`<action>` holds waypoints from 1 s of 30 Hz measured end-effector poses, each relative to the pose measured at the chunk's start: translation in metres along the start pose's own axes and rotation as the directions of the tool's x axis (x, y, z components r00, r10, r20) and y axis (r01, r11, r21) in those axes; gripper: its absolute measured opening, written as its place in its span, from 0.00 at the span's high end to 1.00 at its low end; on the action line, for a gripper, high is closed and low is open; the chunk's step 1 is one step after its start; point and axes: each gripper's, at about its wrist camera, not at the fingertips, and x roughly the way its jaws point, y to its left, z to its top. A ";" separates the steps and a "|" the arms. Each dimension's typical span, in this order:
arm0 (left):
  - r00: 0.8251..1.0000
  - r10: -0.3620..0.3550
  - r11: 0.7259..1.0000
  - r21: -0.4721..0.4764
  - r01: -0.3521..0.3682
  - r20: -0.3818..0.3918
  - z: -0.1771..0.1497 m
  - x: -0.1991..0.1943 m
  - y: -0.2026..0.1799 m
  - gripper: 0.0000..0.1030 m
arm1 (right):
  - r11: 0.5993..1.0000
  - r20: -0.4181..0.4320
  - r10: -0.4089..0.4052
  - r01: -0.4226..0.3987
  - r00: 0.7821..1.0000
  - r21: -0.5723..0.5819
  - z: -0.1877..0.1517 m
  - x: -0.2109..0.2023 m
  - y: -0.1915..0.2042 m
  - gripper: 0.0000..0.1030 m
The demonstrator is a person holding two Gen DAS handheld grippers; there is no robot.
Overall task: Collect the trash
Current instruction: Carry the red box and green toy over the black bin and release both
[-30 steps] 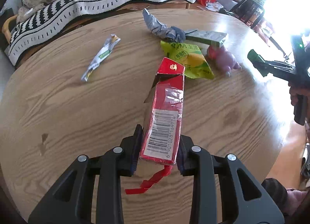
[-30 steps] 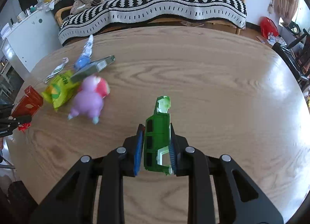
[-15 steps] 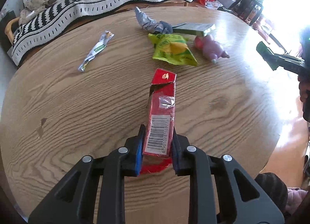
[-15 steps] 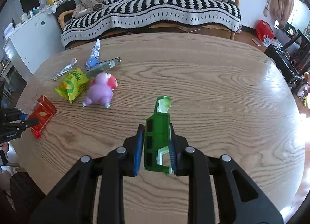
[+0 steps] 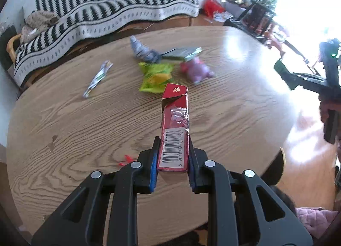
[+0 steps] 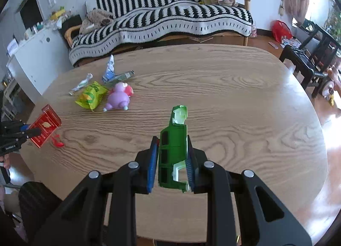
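Observation:
My left gripper (image 5: 173,158) is shut on a red carton with a barcode (image 5: 175,131) and holds it above the near edge of the wooden table (image 5: 85,131). The carton also shows at the left in the right wrist view (image 6: 44,128). My right gripper (image 6: 171,160) is shut on a green plastic piece (image 6: 173,146) above the table (image 6: 245,118). On the table lie a yellow-green snack bag (image 5: 155,76), a silver-blue wrapper (image 5: 142,51), a thin white-green wrapper (image 5: 98,77), a flat green packet (image 5: 181,53) and a red scrap (image 5: 125,159).
A purple pig toy (image 5: 196,69) stands beside the snack bag. A striped sofa (image 6: 162,20) runs behind the table. A white cabinet (image 6: 32,58) stands at the left, dark chairs (image 6: 309,58) at the right. A dark round object (image 6: 36,201) sits below the table's near left edge.
My left gripper has drawn back toward the table's near edge with the red carton lifted. A red scrap now lies on the table. My right gripper has pulled back a little with the green piece.

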 end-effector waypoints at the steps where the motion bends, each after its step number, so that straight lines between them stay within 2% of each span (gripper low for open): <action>1: 1.000 -0.012 1.000 0.013 0.012 0.012 0.000 -0.006 -0.010 0.79 | 1.000 0.006 0.002 -0.002 1.000 0.004 -0.003 -0.006 0.000 0.77; 3: 0.999 -0.036 0.999 0.038 0.035 0.026 0.001 -0.012 -0.029 0.79 | 1.000 0.028 0.005 -0.005 1.000 0.009 -0.012 -0.026 -0.001 0.77; 8: 0.992 -0.127 0.983 0.135 0.124 0.020 -0.002 -0.014 -0.104 0.79 | 1.000 0.099 -0.008 0.005 0.995 0.030 -0.040 -0.088 -0.011 0.77; 13: 0.978 -0.207 0.963 0.175 0.207 -0.016 -0.016 -0.003 -0.185 0.79 | 0.996 0.105 -0.018 0.009 0.994 0.083 -0.096 -0.127 -0.027 0.77; 16: 0.966 -0.247 0.947 0.195 0.257 -0.074 -0.035 0.016 -0.230 0.79 | 0.989 0.048 -0.039 0.031 0.998 0.147 -0.143 -0.119 -0.041 0.77; 19: 0.938 -0.301 0.927 0.179 0.330 -0.170 -0.056 0.042 -0.265 0.79 | 0.966 -0.029 -0.035 0.041 0.999 0.255 -0.186 -0.100 -0.061 0.77; 21: 0.935 -0.291 0.922 0.200 0.331 -0.204 -0.067 0.057 -0.283 0.79 | 0.952 -0.066 -0.015 0.034 0.998 0.304 -0.206 -0.090 -0.068 0.77; 26: 0.931 -0.262 0.919 0.227 0.321 -0.254 -0.078 0.081 -0.303 0.79 | 0.938 -0.087 -0.013 0.042 0.996 0.344 -0.222 -0.081 -0.081 0.77; 30: 0.927 -0.255 0.920 0.224 0.320 -0.275 -0.077 0.095 -0.302 0.79 | 0.933 -0.099 -0.007 0.042 0.995 0.356 -0.224 -0.070 -0.088 0.77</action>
